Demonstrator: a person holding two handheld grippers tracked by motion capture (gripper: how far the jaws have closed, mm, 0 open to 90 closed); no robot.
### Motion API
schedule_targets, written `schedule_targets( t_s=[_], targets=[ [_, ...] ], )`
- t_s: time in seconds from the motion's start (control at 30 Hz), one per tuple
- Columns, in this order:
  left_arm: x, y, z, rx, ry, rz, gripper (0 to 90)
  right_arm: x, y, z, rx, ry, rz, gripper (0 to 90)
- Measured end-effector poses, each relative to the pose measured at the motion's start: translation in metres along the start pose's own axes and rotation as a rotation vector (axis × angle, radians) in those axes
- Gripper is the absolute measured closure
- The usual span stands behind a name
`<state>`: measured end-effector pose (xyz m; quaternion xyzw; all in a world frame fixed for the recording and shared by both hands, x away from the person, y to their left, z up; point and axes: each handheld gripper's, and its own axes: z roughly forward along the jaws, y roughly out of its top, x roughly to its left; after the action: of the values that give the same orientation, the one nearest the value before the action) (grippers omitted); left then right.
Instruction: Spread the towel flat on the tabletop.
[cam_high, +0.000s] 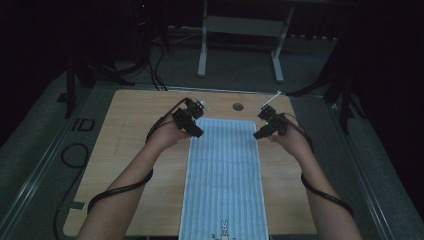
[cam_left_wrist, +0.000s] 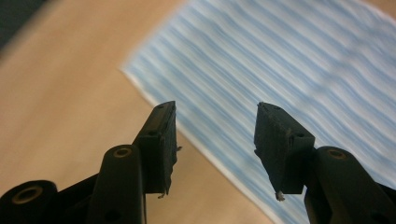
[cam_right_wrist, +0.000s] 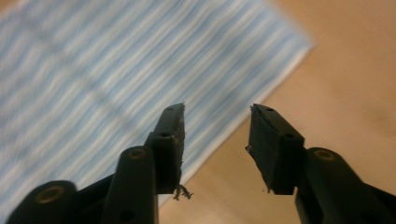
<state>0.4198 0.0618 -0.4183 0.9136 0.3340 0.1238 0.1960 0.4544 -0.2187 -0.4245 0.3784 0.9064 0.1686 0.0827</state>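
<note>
A long blue-and-white striped towel lies flat down the middle of the wooden table, with a small rabbit print at its near end. My left gripper hovers at the towel's far left corner, open, its jaws straddling the towel's left edge in the left gripper view. My right gripper hovers at the far right corner, open too; in the right gripper view its jaws straddle the towel's right edge. Nothing is held between either pair of jaws.
A round cable hole sits in the table just beyond the towel. Cables trail from both grippers along the forearms. Beyond the table stand a white metal frame and dark stands on a grey floor.
</note>
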Motion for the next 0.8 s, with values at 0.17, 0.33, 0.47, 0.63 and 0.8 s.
schedule_targets(
  t_s=[0.17,0.33,0.47,0.63,0.8],
  targets=[
    [-0.030,-0.035,0.027,0.000,-0.117,0.038,47.5,0.028,-0.042,0.031,0.054,0.056,-0.065,53.3],
    [-0.054,-0.069,0.044,0.036,-0.175,0.090,47.5,0.046,-0.077,0.041,0.059,0.088,-0.085,53.8],
    [-0.060,-0.082,0.060,0.073,-0.191,0.090,47.5,0.058,-0.097,0.050,0.089,0.083,-0.106,53.9],
    [-0.062,-0.085,0.071,0.073,-0.205,0.074,44.3,0.061,-0.102,0.060,0.128,0.060,-0.125,51.7],
    [-0.064,-0.079,0.076,0.049,-0.207,0.059,43.8,0.048,-0.105,0.060,0.134,0.053,-0.106,50.7]
  ],
)
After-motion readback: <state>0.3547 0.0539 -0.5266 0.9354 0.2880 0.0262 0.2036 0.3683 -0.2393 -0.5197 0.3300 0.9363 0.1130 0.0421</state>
